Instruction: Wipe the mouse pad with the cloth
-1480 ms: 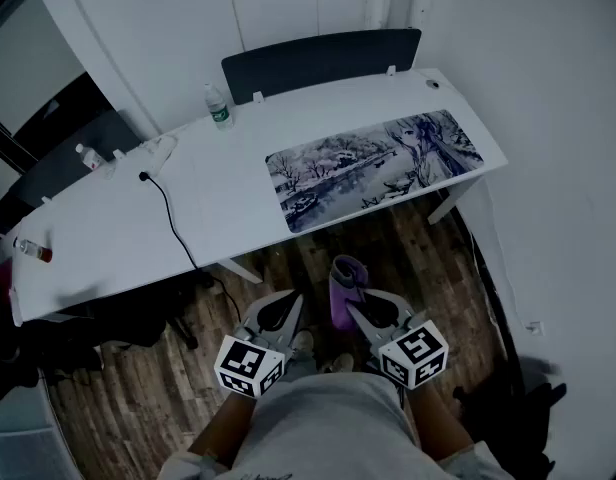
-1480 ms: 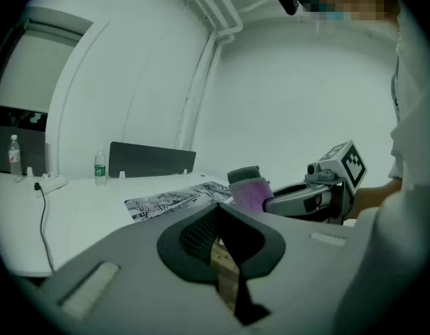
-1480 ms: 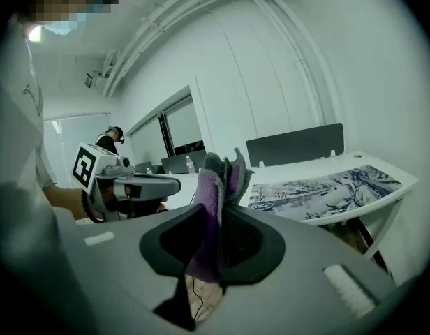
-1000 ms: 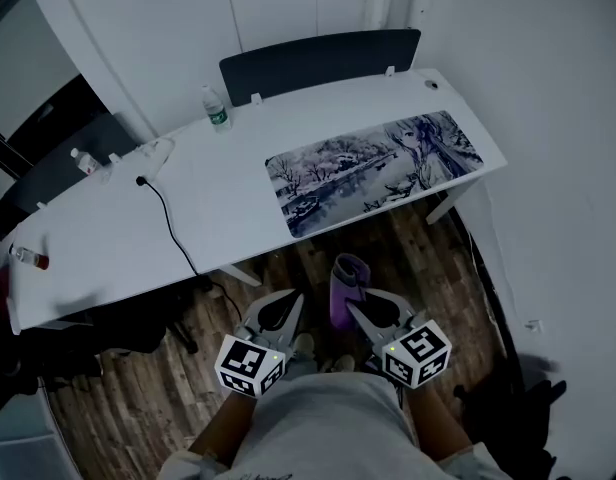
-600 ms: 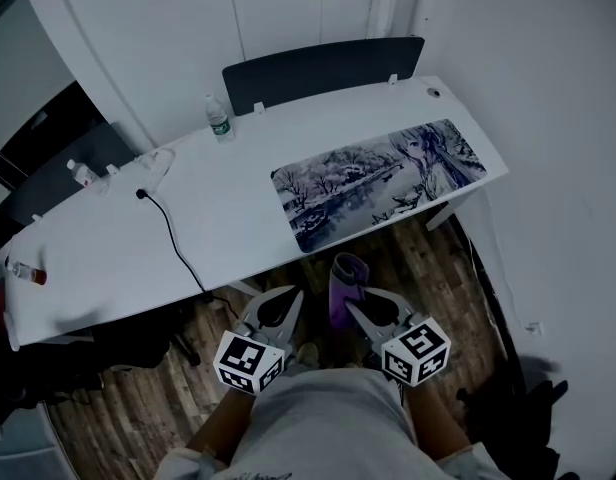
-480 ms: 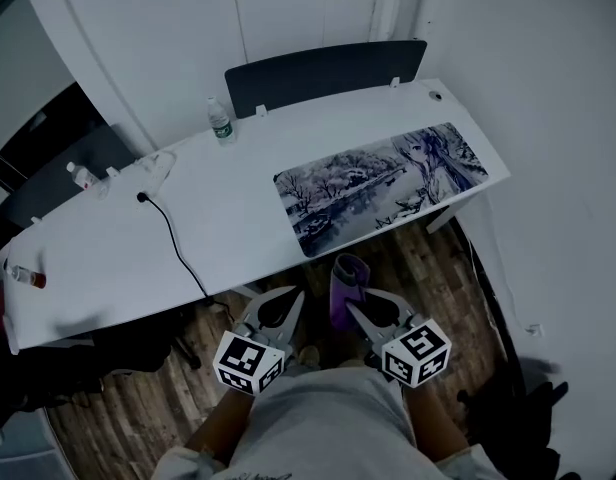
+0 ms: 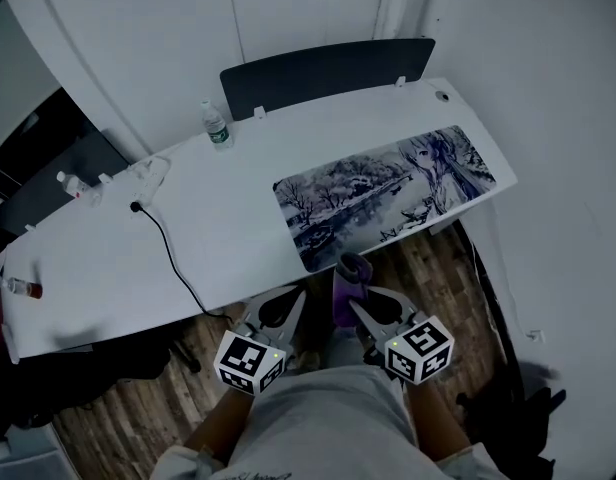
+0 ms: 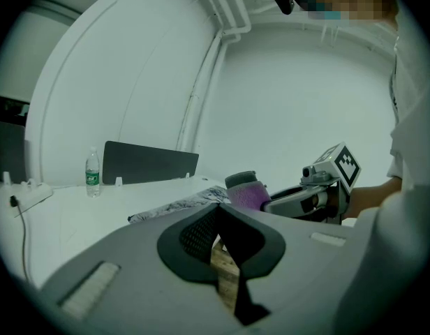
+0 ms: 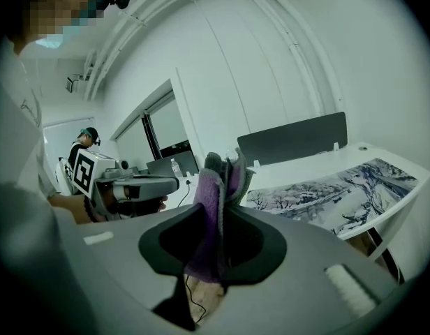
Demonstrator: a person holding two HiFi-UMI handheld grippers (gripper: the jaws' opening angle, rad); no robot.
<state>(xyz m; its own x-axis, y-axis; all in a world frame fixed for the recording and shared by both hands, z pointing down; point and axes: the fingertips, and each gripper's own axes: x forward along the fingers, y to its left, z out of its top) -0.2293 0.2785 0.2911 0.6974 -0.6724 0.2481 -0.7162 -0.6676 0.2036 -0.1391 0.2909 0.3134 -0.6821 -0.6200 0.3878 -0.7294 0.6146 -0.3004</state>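
Purple fuzzy cloth (image 9: 216, 204), folded into a thick wad, stands upright in the right tongs (image 7: 358, 306), whose jaws are clenched on its lower part while its top sticks out above them. The left tongs (image 7: 292, 300) are pressed together with nothing between them; through the slot below their tips only the brown wooden plank floor (image 7: 118, 408) shows. Both tongs hang side by side close to the person's body, off the near edge of the long white tabletop (image 7: 218, 218) and over the floor.

The long printed mouse pad (image 7: 388, 193), a grey-blue winter landscape with a drawn figure at its far right, lies flat at the right end of the tabletop, along its front edge. The cloth is short of it and touches neither pad nor tabletop.

Judged from this, the wiping has not begun. The cloth is already in hand, so what is left is the whole of the work: bringing it up over the front edge, setting it down on the pad and passing it along the full length. A clear plastic water bottle (image 7: 216, 126) near the back edge and a black cable (image 7: 166, 243) towards the left end lie well apart from the pad.
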